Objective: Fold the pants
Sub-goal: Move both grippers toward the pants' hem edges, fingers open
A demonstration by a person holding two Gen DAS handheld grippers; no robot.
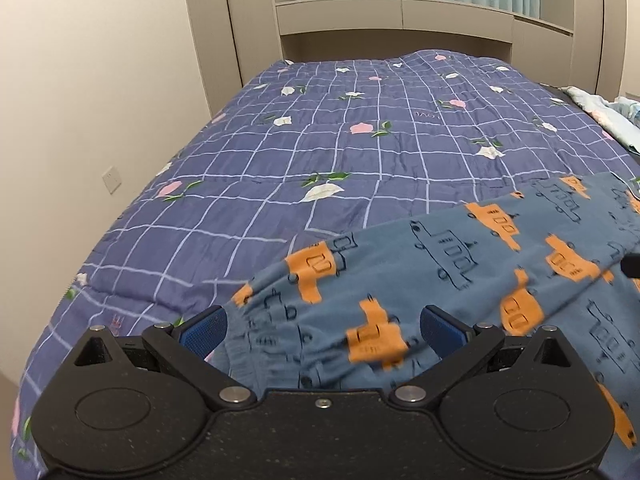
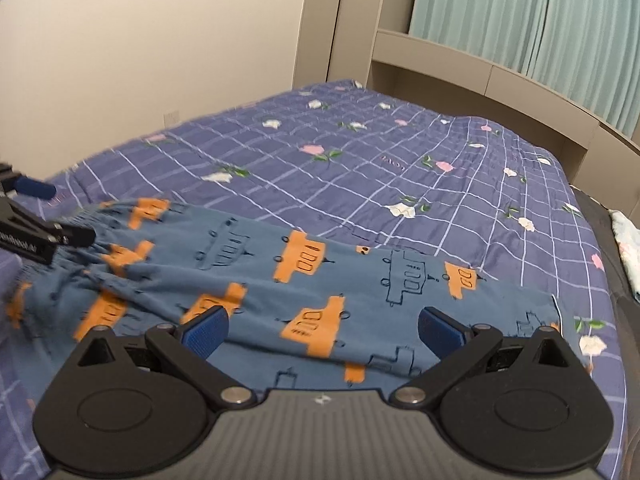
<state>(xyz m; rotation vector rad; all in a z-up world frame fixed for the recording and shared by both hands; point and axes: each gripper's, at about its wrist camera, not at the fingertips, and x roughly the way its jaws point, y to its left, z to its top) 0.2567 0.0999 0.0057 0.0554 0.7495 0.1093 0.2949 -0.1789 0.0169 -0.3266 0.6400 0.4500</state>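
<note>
Blue pants (image 1: 460, 264) printed with orange and outlined trucks lie across the near part of the bed, also seen in the right wrist view as the pants (image 2: 280, 276). My left gripper (image 1: 324, 328) is open, its blue pads on either side of the gathered waistband end, with cloth between them but not pinched. My right gripper (image 2: 323, 330) is open over the leg part of the pants. The left gripper (image 2: 40, 216) shows at the left edge of the right wrist view, by the waistband. A dark tip of the right gripper (image 1: 632, 266) pokes in at the right edge of the left wrist view.
The bed carries a purple checked quilt (image 1: 340, 140) with pink and white flowers. A beige headboard shelf (image 1: 392, 16) and teal curtains (image 2: 520, 20) stand behind. A light floral cloth (image 1: 608, 116) lies at the bed's right side. A wall with a socket (image 1: 112, 180) runs along the left.
</note>
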